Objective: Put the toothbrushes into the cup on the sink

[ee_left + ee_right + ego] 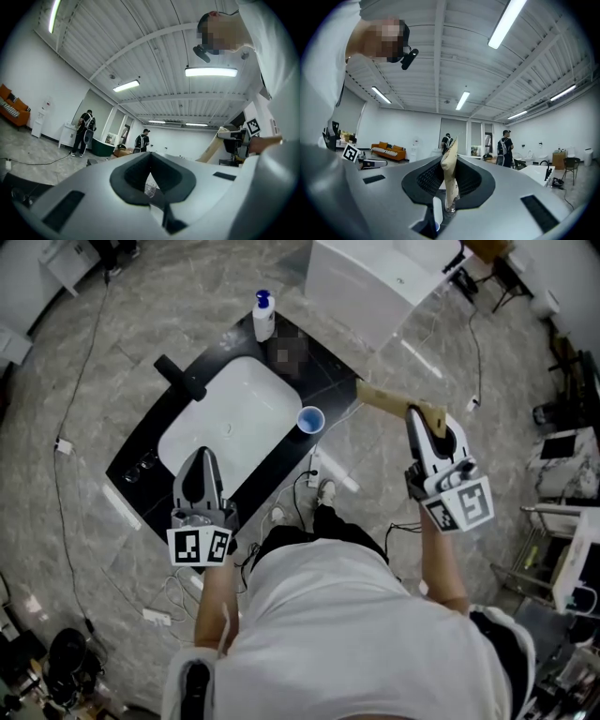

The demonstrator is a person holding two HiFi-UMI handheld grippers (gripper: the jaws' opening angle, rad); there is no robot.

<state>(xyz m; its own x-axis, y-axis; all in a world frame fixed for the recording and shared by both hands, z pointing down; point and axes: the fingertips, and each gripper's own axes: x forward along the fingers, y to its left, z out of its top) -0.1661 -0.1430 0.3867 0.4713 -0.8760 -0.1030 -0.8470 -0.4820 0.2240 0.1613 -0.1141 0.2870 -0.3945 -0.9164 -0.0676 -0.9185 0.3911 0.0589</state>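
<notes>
Carrying step: right gripper (418, 414) fingers pinch narrowly what looks like a paper-wrapped toothbrush (384, 398), right of the cup (310, 419). Left gripper (200, 461) fingers are together, empty. Next, swing left, tip downward, lower in.

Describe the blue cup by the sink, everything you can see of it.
The blue cup is small, round and plastic-looking, standing upright with its open mouth up. It sits on the black counter, right at a corner of the white basin. Nothing sticks out of it, and only the counter touches it.
</notes>
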